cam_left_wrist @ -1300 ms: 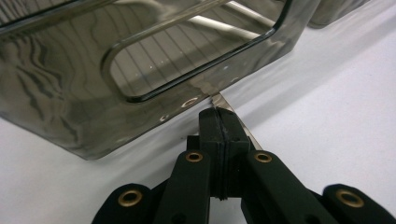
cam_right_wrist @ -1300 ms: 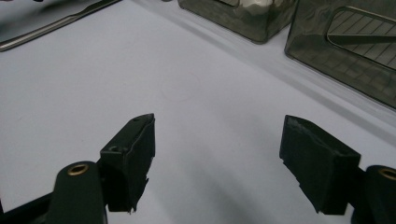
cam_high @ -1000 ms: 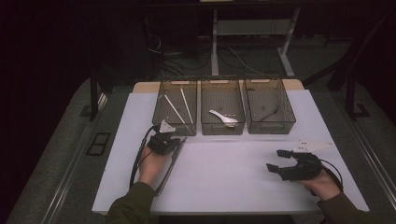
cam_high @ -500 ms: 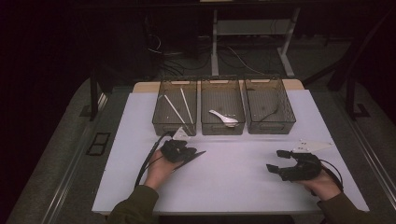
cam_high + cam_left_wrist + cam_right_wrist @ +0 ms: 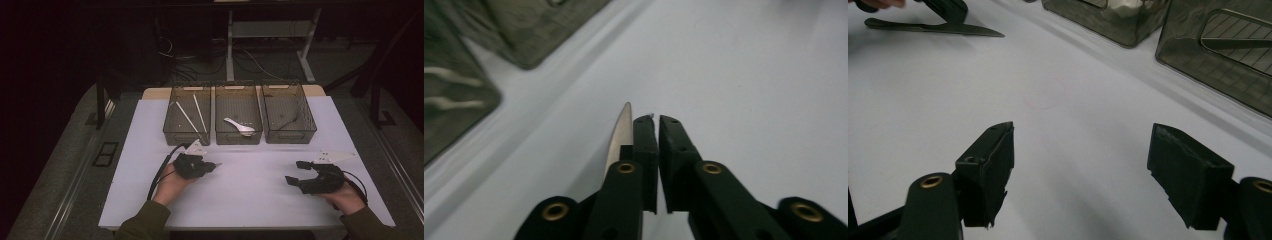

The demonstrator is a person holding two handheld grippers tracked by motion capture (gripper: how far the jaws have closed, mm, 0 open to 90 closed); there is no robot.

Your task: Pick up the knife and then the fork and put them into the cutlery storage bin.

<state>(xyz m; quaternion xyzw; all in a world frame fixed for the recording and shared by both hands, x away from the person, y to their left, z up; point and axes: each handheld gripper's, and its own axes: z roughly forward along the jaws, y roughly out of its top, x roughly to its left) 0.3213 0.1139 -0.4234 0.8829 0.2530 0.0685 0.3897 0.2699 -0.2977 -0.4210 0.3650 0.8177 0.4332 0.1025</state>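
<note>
The left gripper [image 5: 212,165] hovers over the white mat [image 5: 250,200] just in front of the left bin [image 5: 186,141], which holds two pale chopsticks [image 5: 190,117]. Its jaws have just been opening and now stand a narrow slit apart, released, with nothing seen between the pads in the left gripper view. A thin pointed blade [image 5: 621,135] lies along the outer side of one jaw there, tip forward, over the mat in front of the left bin; whether it is gripped I cannot tell. The right gripper [image 5: 295,171] rests well to the right of the left bin, nearer the person, its jaws spread wide and empty.
</note>
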